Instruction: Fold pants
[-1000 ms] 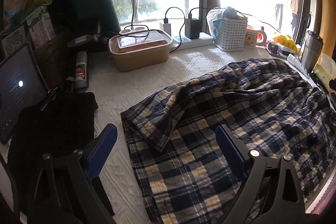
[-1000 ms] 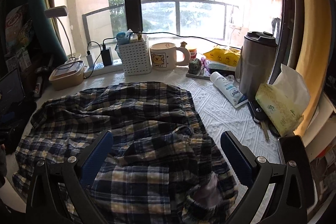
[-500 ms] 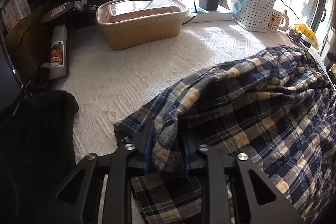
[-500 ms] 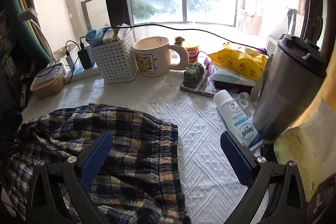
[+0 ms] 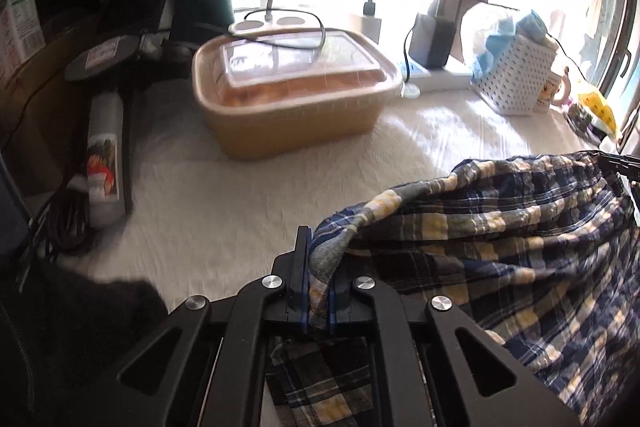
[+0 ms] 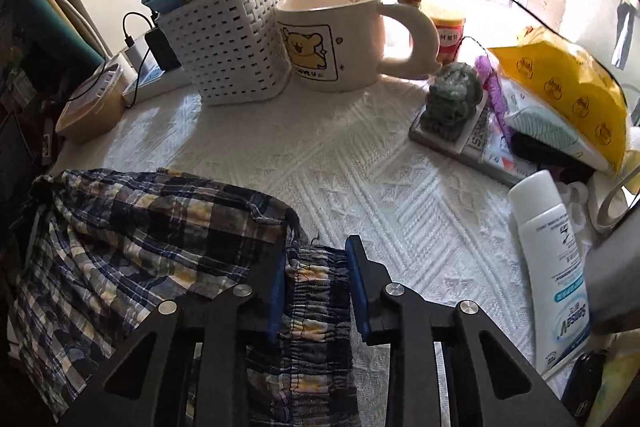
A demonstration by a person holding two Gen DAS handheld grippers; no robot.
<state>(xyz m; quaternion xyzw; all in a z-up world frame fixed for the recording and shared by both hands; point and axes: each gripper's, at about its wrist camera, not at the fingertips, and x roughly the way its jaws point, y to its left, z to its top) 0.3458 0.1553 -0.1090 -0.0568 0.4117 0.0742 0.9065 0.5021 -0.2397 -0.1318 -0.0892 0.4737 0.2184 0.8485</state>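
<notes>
Gripping one corner of the pants (image 5: 500,247), the left gripper (image 5: 319,301) is clamped shut; the right gripper (image 6: 316,287), lately closing, apparently pinches the waistband.

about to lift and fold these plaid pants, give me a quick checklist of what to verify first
1. Left tongs clamped on the pants: ok, a bunched corner is pinched between the pads.
2. Right tongs gripping the waistband: ok, its jaws have just been closing and the gathered fabric fills the gap.
3. Fabric taut between both grips: not ok, it sags in folds.
4. Mug and white basket apart from the cloth: ok.
5. White lotion bottle away from the right tongs: ok, but near.
6. Legs aligned: cannot tell.
</notes>
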